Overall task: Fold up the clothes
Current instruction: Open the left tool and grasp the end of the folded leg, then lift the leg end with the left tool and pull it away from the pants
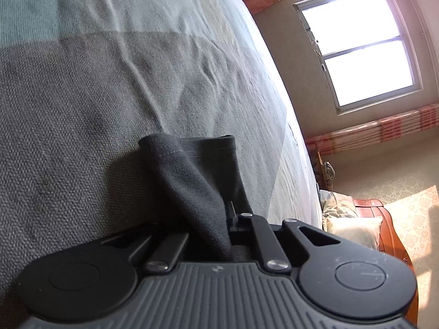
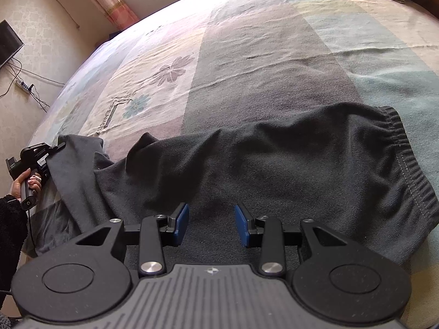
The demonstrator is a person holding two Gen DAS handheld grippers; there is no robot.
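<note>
Dark trousers (image 2: 274,164) lie across the bed (image 2: 247,54). The left gripper (image 1: 216,219) is clamped on a trouser leg hem (image 1: 197,164). The right gripper (image 2: 211,224) hovers above the trousers, spread wide and empty.

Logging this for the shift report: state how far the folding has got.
Done: the dark grey fleece trousers lie spread lengthwise on the patchwork bedspread. In hand: the left gripper is shut on a leg hem; the right gripper hovers open above the fabric. Left: no fold is visible yet.
</note>
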